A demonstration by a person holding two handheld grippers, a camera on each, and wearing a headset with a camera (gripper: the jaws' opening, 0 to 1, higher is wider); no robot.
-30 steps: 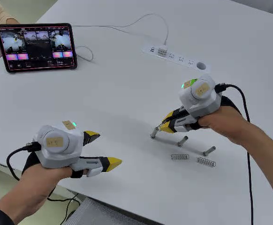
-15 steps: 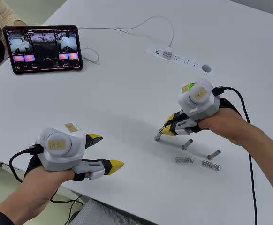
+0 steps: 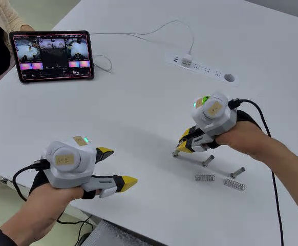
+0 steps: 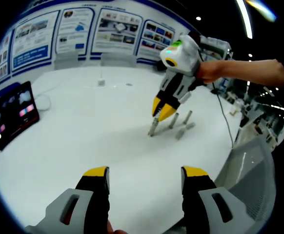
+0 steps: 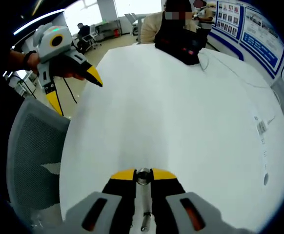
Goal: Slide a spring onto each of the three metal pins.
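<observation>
Spring (image 5: 143, 176) pinched in the nearly closed jaws of the right hand-held gripper (image 3: 183, 145), at 3 o'clock in the head view, yellow tips angled down onto the top of the first pin (image 3: 175, 152). Impossible to tell how far down that pin the spring sits. Second pin (image 3: 208, 161) and third pin (image 3: 237, 172) standing tilted in a row toward 4 o'clock of the first, both bare-shafted. A loose spring (image 3: 205, 178) lying flat on the white surface (image 3: 139, 102) just at 6 o'clock of the second pin, another loose spring (image 3: 234, 184) at 6 o'clock of the third, neither touching a pin.

Left hand-held gripper (image 3: 119, 165) at 7 o'clock, well apart from the pins, jaws spread wide and holding nothing, near the front edge of the surface. Tablet (image 3: 51, 54) with a lit screen at 10 o'clock, power strip (image 3: 203, 69) at 1 o'clock.

In the left gripper view, the right hand-held gripper at 1 o'clock beyond the parted yellow tips, nose down on the pin row. In the right gripper view, the left hand-held gripper at 10 o'clock, a grey mesh chair (image 5: 34, 161) at 8 o'clock and a person (image 5: 178, 34) at 12 o'clock at the far end of the surface.
</observation>
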